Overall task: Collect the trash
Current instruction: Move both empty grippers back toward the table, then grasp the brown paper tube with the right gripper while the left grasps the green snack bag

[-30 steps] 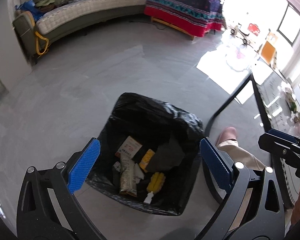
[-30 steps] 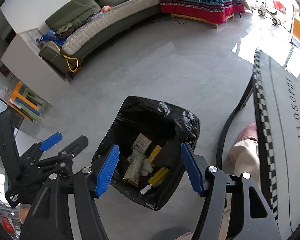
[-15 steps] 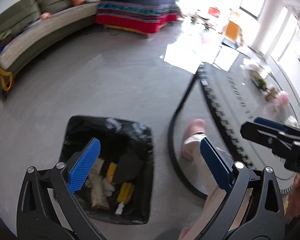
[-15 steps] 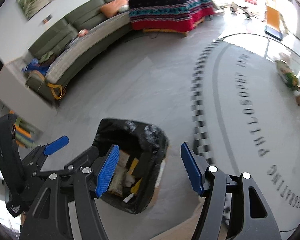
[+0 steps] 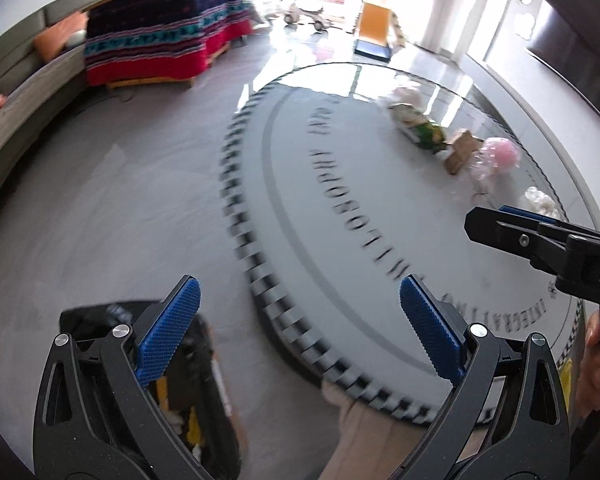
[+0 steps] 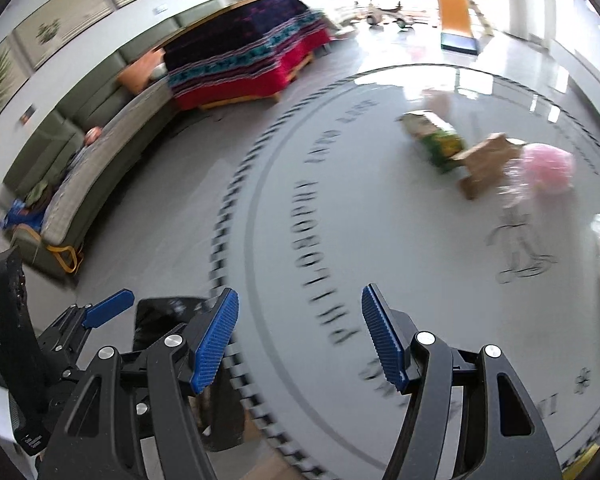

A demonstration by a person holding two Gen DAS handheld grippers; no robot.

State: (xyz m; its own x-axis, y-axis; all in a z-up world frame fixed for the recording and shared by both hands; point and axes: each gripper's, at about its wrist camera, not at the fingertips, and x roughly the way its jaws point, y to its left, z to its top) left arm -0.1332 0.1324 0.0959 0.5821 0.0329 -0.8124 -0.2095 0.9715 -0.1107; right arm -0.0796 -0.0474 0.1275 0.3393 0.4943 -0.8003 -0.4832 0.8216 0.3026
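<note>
Left claw [image 5: 300, 332] and right claw [image 6: 300, 340] both spread, nothing between the blue pads, over the near edge of the round grey lettered worktop [image 6: 440, 260]. Trash lies well apart at the far side: green snack packet [image 6: 436, 140], brown cardboard box [image 6: 486, 162], pink plastic bag [image 6: 546, 168]. Black-lined trash bin [image 5: 100, 316] sits on the floor beside the worktop, behind the left claw.

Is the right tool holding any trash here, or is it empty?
Empty and open. The right tool shows its two blue pads spread apart with only the round table visible between them; the trash lies further off on the tabletop.
</note>
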